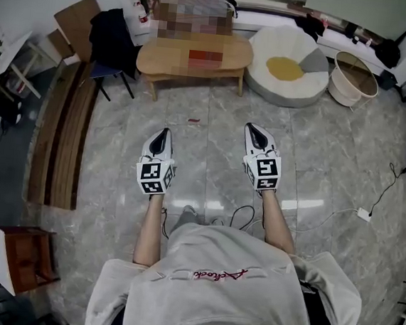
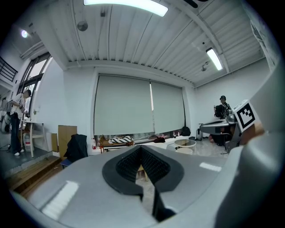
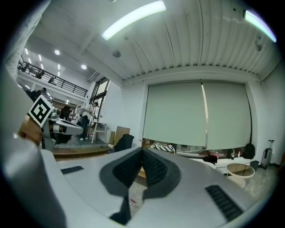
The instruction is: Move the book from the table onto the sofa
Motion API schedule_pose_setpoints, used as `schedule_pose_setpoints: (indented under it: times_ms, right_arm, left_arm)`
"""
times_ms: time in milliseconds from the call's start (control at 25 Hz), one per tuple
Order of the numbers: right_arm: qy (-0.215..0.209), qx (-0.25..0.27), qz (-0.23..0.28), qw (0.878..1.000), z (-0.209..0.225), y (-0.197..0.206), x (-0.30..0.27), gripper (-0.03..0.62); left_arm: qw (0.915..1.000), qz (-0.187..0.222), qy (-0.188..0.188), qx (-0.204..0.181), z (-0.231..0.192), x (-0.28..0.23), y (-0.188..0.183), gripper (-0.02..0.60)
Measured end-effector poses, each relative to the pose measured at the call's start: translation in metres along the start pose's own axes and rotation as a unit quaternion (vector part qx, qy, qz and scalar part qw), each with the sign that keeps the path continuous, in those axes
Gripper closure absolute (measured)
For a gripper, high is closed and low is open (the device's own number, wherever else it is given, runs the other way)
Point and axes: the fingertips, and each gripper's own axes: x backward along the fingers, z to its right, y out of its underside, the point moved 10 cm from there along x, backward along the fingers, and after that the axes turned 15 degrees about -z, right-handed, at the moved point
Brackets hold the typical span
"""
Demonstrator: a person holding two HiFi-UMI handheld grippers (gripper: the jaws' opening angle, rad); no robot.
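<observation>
A low oval wooden table (image 1: 163, 60) stands across the floor ahead of me. On its top lies a flat red thing (image 1: 205, 55) under a mosaic patch; it may be the book. Right of the table sits a round white sofa (image 1: 268, 82) with a yellow cushion (image 1: 285, 68). My left gripper (image 1: 164, 132) and right gripper (image 1: 253, 127) are held side by side over the tiled floor, well short of the table. Both point toward it. The left gripper (image 2: 141, 148) has its jaws together with nothing between them, and so has the right gripper (image 3: 142, 150).
A chair with a dark jacket (image 1: 112, 35) stands left of the table. Long wooden planks (image 1: 62, 137) lie along the left. A round basket (image 1: 354, 78) is right of the sofa. Cables (image 1: 370, 210) trail on the floor at right; a small red scrap (image 1: 193, 121) lies ahead.
</observation>
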Motion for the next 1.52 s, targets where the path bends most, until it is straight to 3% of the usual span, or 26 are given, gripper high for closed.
schedule_pose_setpoints:
  times_ms: [640, 1040, 1520]
  right_arm:
    - [-0.003, 0.004, -0.011, 1.000, 0.021, -0.004, -0.054, 0.586]
    - [0.001, 0.013, -0.010, 1.000, 0.037, -0.030, -0.130, 0.586]
    - [0.008, 0.019, -0.007, 1.000, 0.050, -0.089, -0.226, 0.586]
  left_arm:
    - [0.9999, -0.006, 0.004, 0.009, -0.018, -0.056, -0.003, 0.572]
    - [0.9998, -0.001, 0.011, 0.015, -0.062, -0.120, -0.019, 0.572]
    - [0.9996, 0.004, 0.011, 0.027, -0.136, -0.186, -0.060, 0.572]
